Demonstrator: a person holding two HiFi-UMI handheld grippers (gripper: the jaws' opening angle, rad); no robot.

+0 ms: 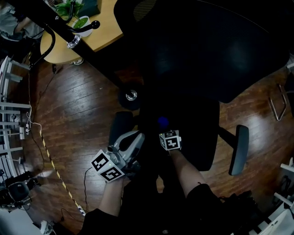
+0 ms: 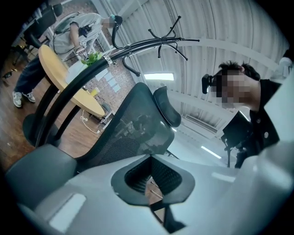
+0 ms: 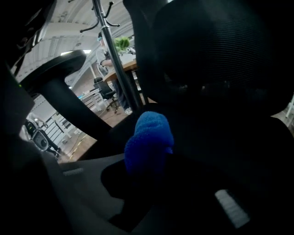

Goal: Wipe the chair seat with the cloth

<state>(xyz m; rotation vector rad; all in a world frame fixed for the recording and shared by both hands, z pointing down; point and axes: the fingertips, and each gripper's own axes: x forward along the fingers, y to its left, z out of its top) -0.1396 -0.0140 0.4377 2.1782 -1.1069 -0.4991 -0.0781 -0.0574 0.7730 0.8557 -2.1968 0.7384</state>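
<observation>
The black office chair fills the head view, its dark seat (image 1: 193, 137) in front of me and the mesh backrest (image 1: 206, 50) beyond it. My right gripper (image 1: 164, 126) is low over the seat's near left part, shut on a bunched blue cloth (image 1: 162, 121). In the right gripper view the cloth (image 3: 149, 142) sticks out past the jaws toward the backrest (image 3: 220, 69). My left gripper (image 1: 137, 138) is beside the left armrest (image 1: 120, 128), tilted upward. In its own view the left gripper (image 2: 150, 158) has its grey jaws meeting at the tips with nothing held.
A round wooden table (image 1: 98, 32) with a potted plant (image 1: 76, 11) stands at the back left. A black coat stand (image 2: 138, 43) rises beside it. The right armrest (image 1: 239, 149) juts out. A cable (image 1: 50, 156) runs over the wooden floor, and a person (image 2: 69, 41) is at the table.
</observation>
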